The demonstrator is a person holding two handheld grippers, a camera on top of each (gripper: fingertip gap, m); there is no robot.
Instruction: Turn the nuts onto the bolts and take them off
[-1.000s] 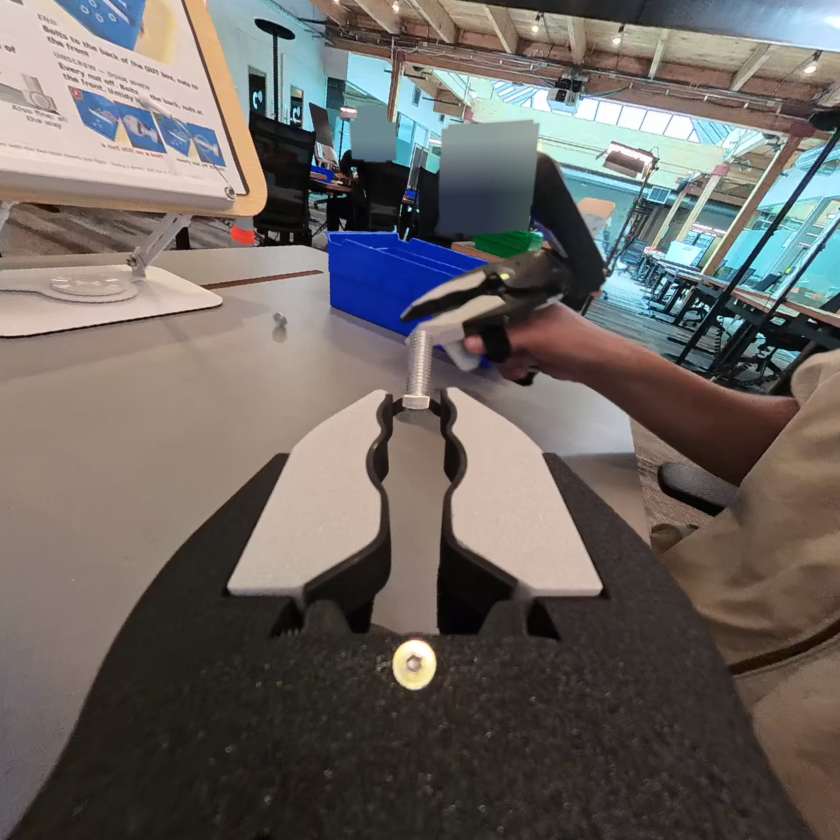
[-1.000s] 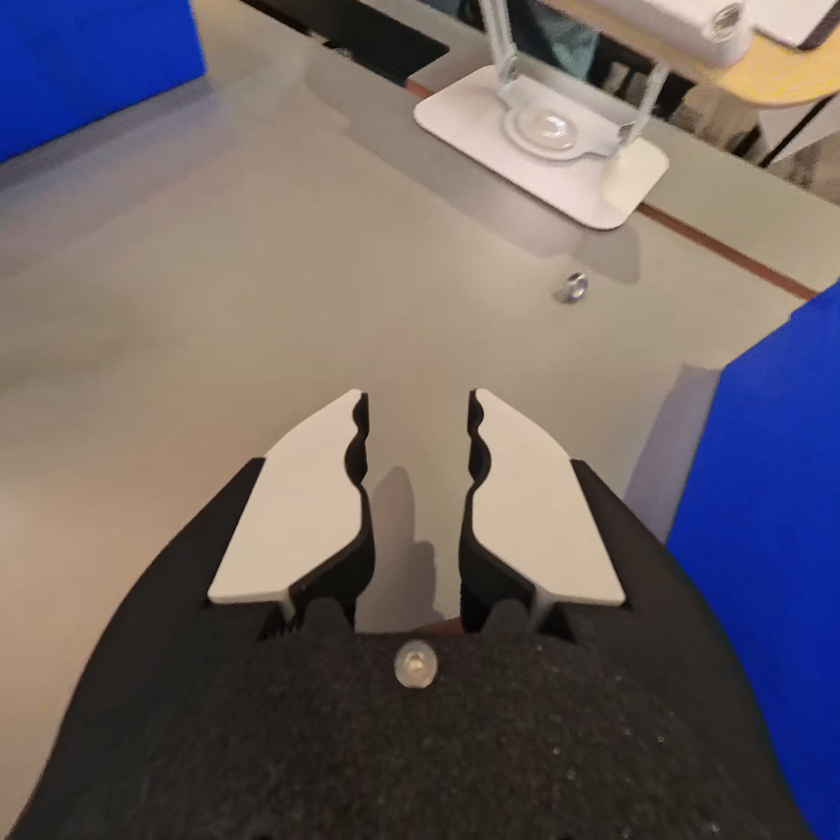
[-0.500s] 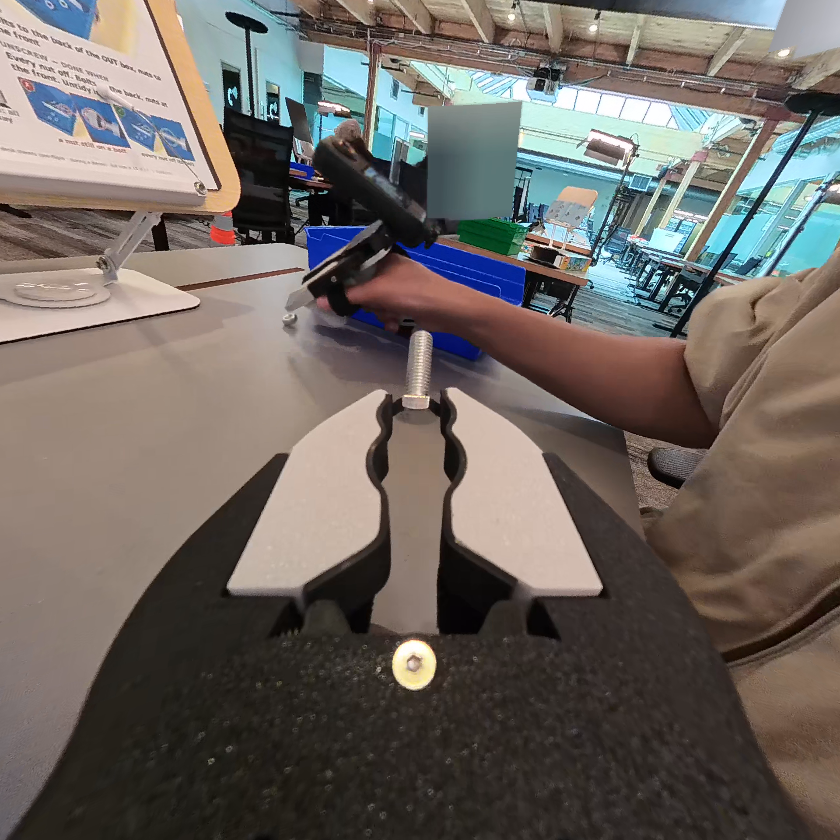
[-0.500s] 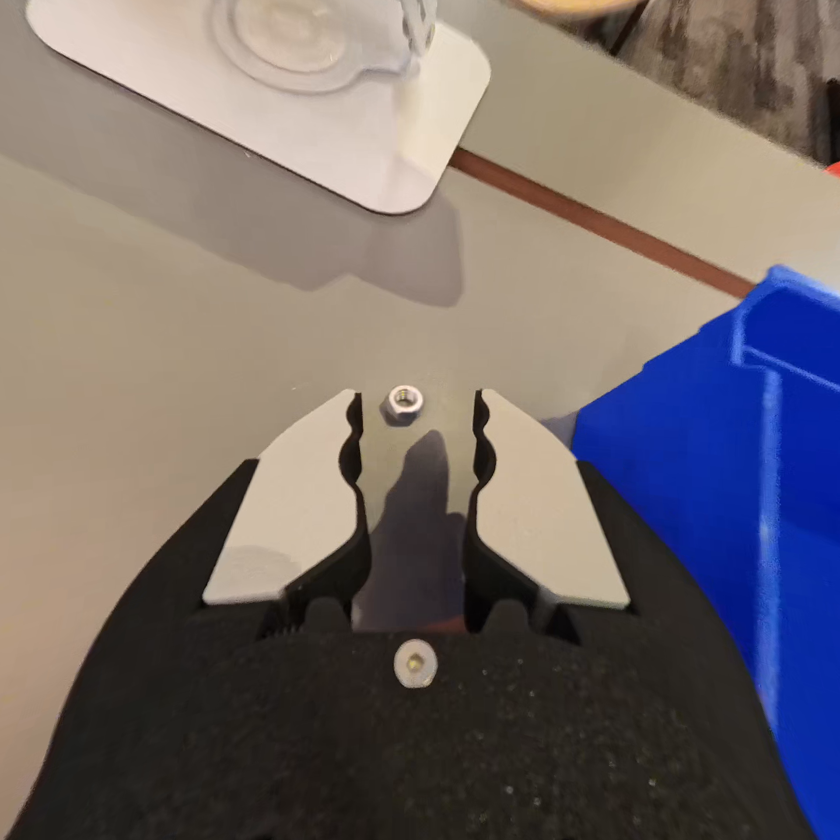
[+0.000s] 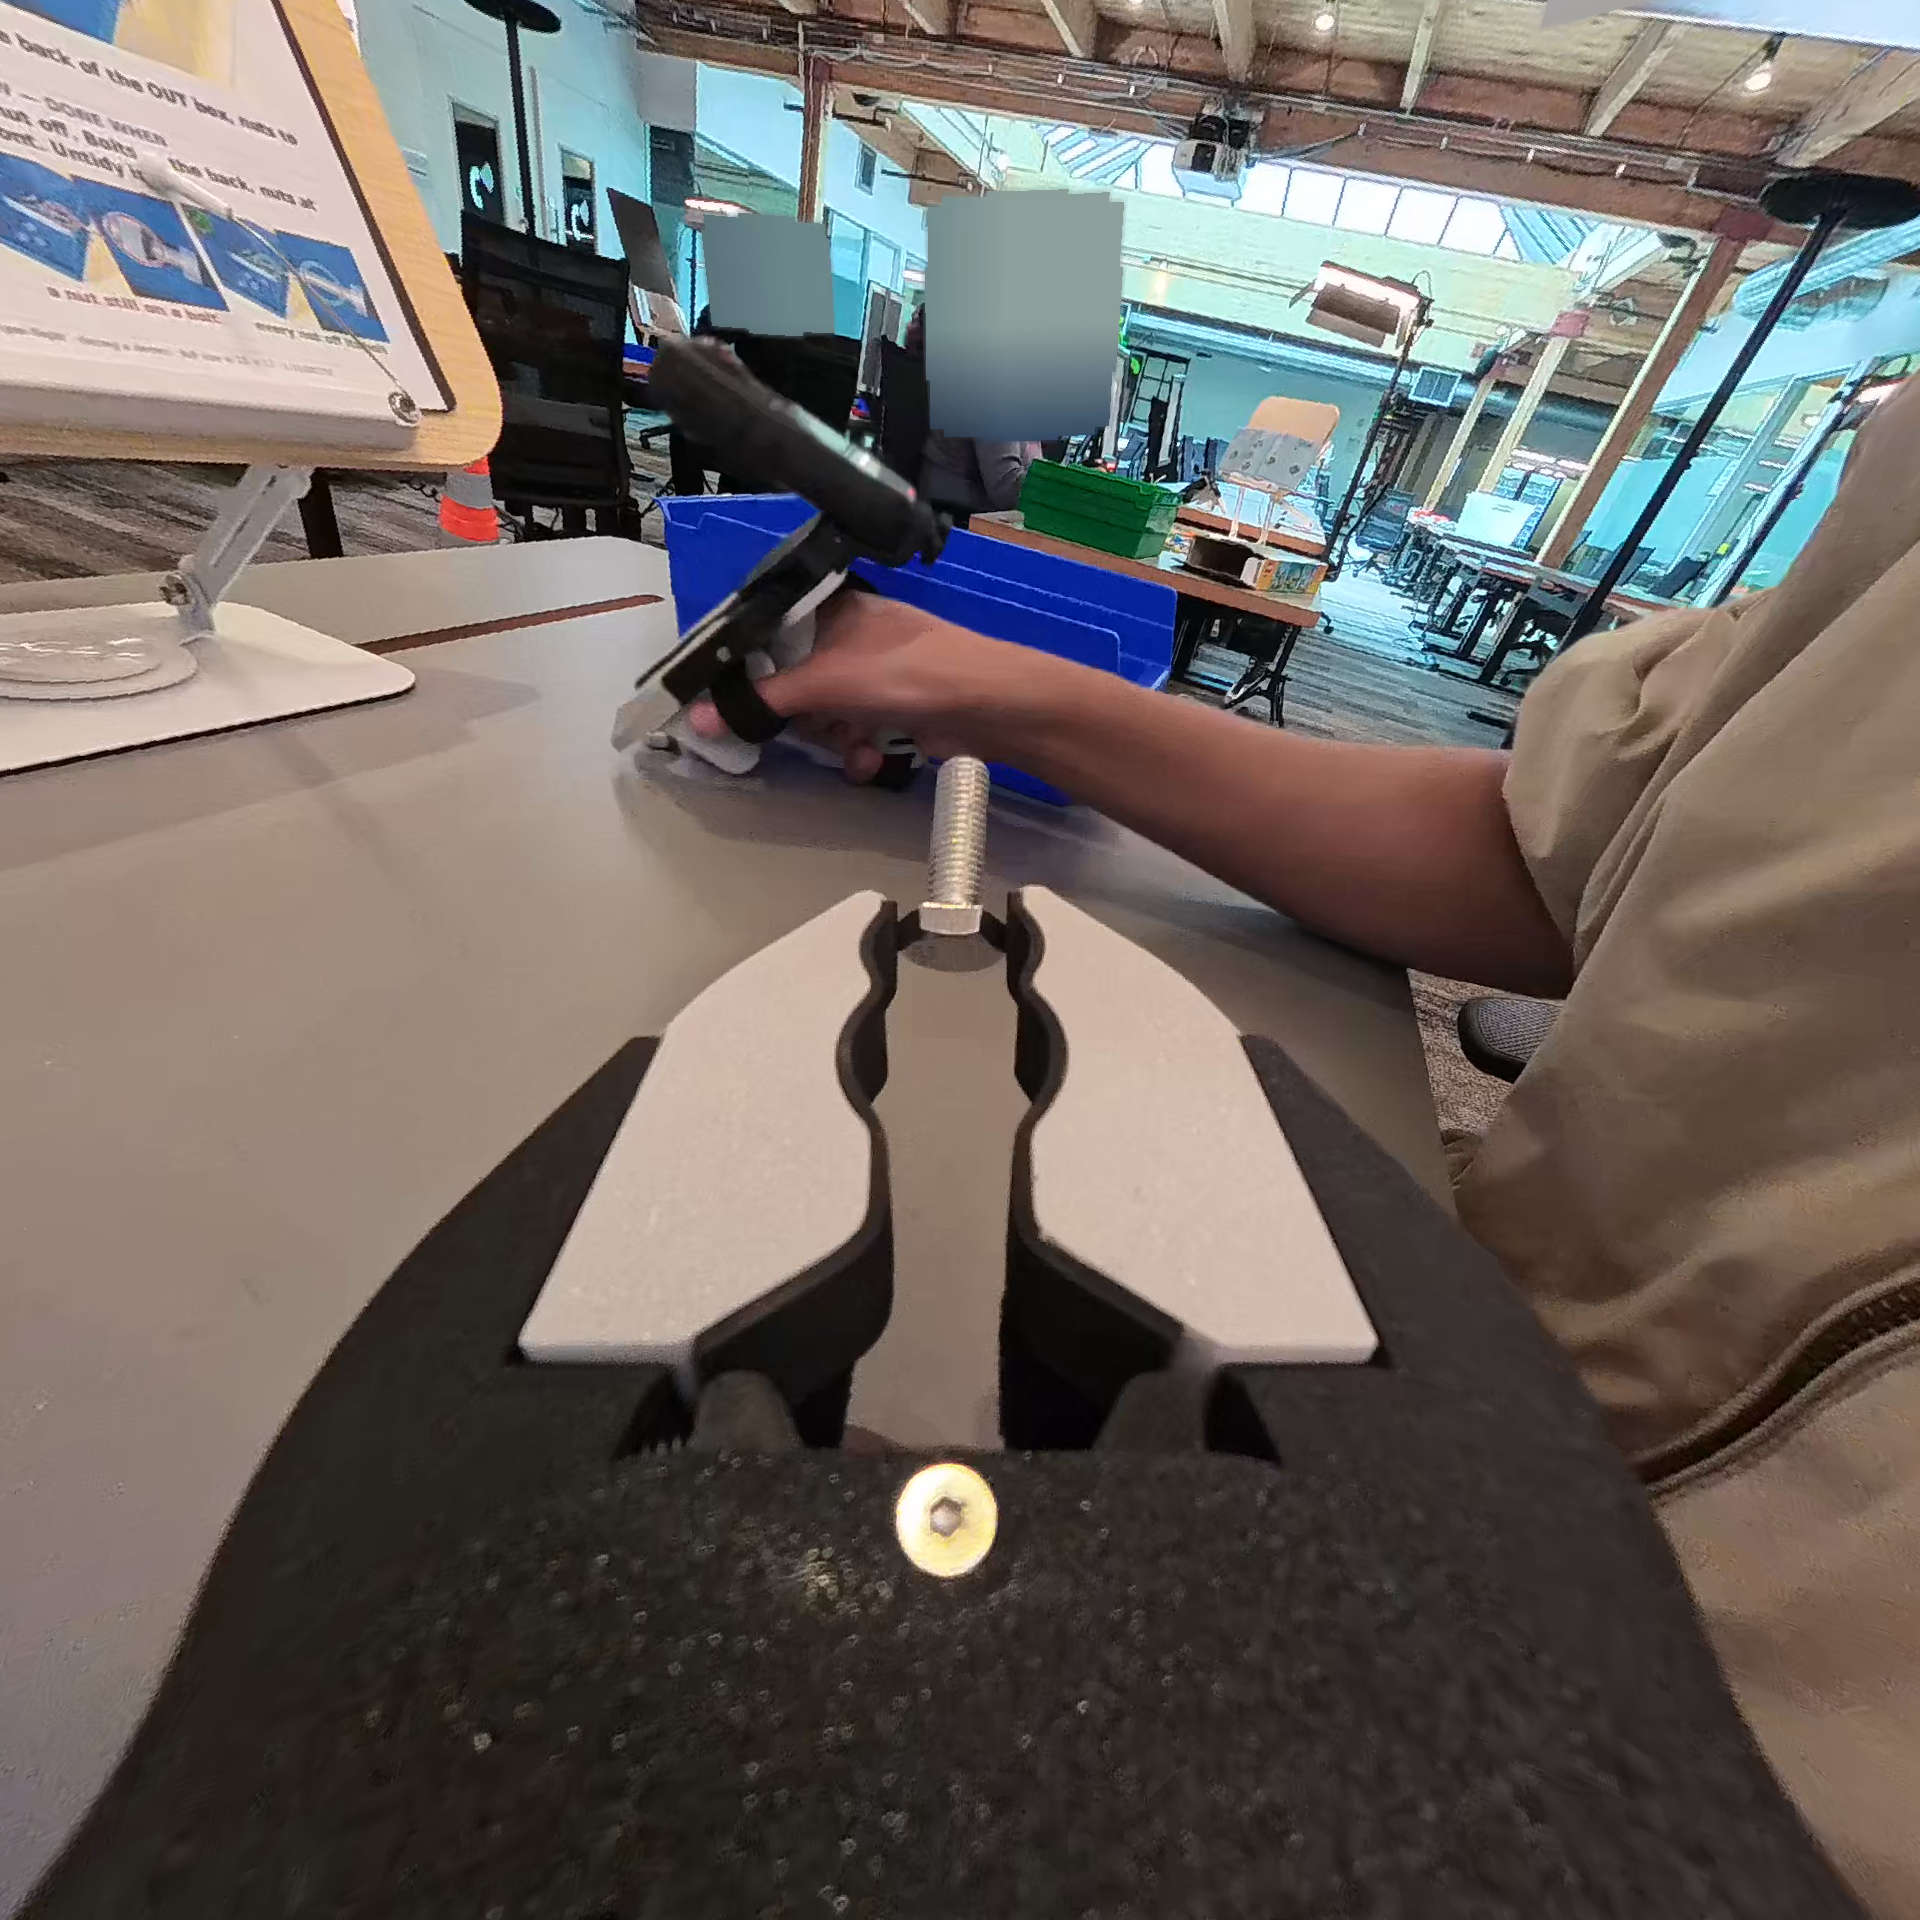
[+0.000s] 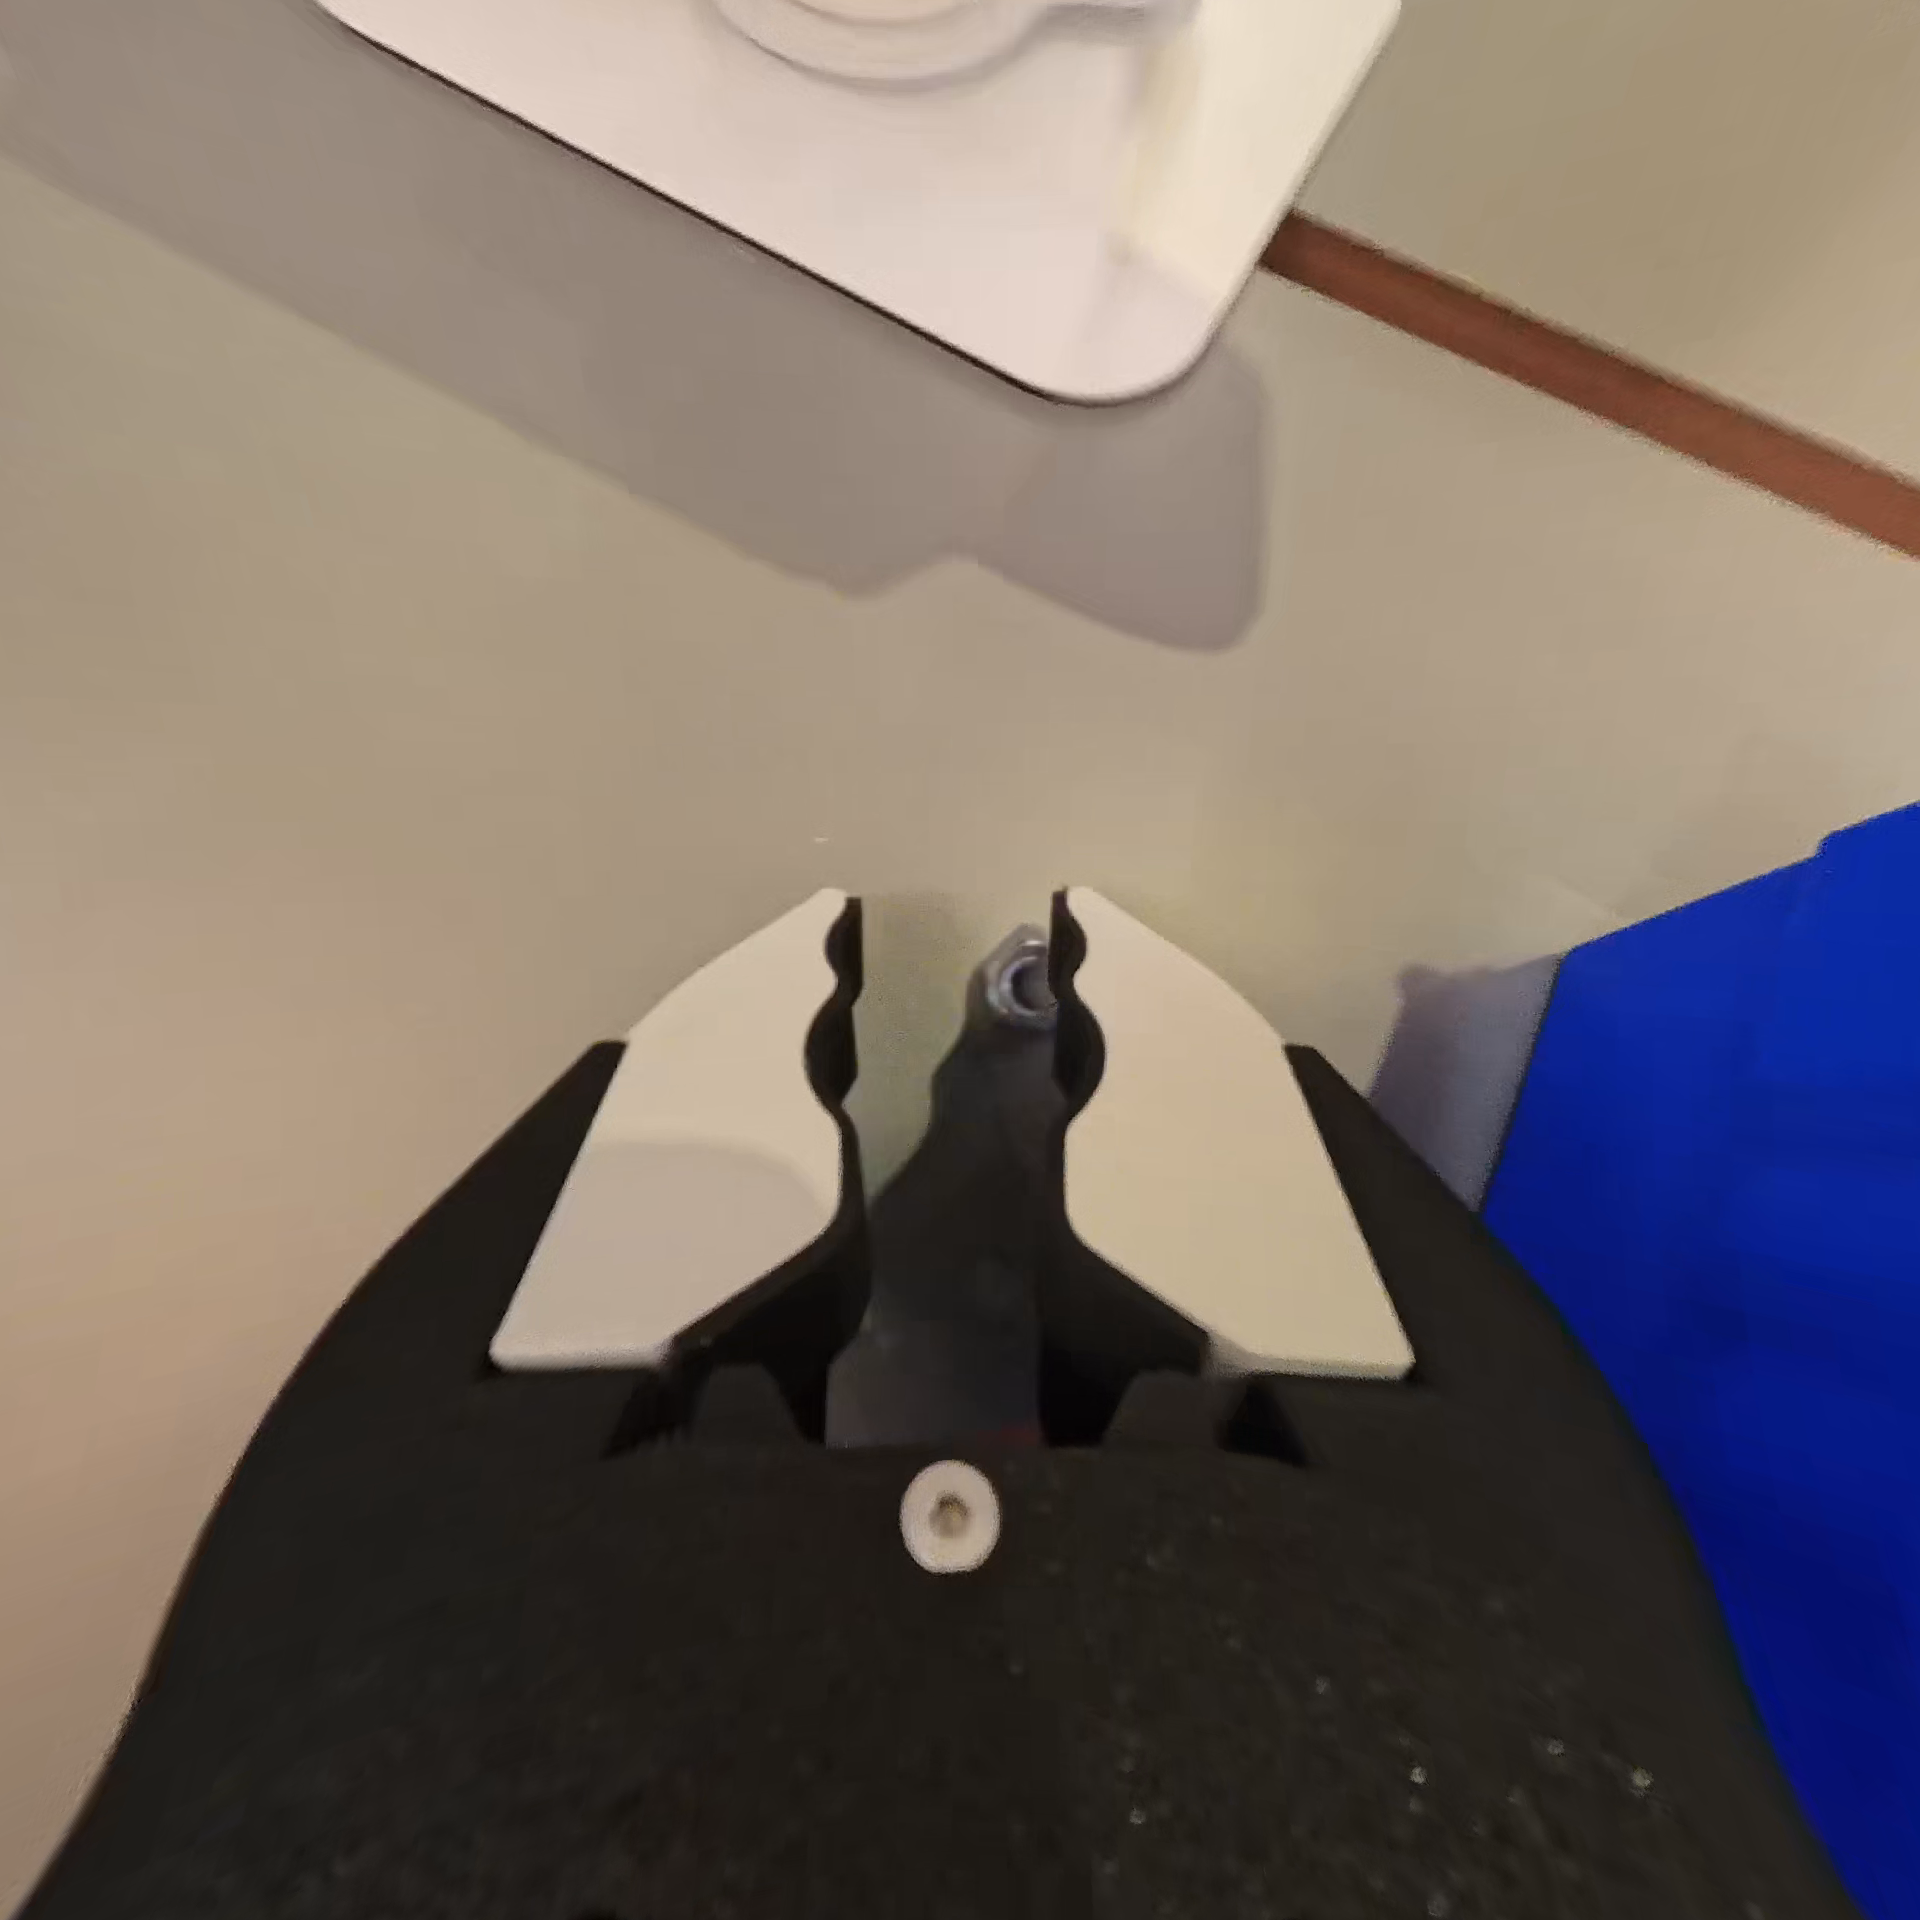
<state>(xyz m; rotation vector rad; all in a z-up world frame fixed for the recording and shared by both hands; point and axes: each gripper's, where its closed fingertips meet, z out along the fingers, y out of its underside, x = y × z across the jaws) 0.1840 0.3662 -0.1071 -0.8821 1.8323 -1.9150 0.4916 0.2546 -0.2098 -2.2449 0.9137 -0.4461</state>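
Gripping the upright silver threaded steel bolt [image 5: 958, 844] by its head, your left tongs [image 5: 951, 925] are clamped; your right tongs [image 6: 956, 935] stand parted around the small silver hex nut [image 6: 1013, 985] on the grey bench [image 6: 416, 727].

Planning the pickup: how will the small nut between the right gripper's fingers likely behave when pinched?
The nut is tiny, smooth metal, off-centre against one finger of the open right gripper; it will likely slide or tip. It looks rigid.

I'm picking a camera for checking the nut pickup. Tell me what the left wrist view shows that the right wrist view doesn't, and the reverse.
Only the left wrist view shows the bolt upright, its head clamped in the left gripper, plus the person's hand holding the right gripper.

Only the right wrist view shows the nut between the open right gripper fingertips, against the right one.

Both show the grey table, blue bin and white stand base.
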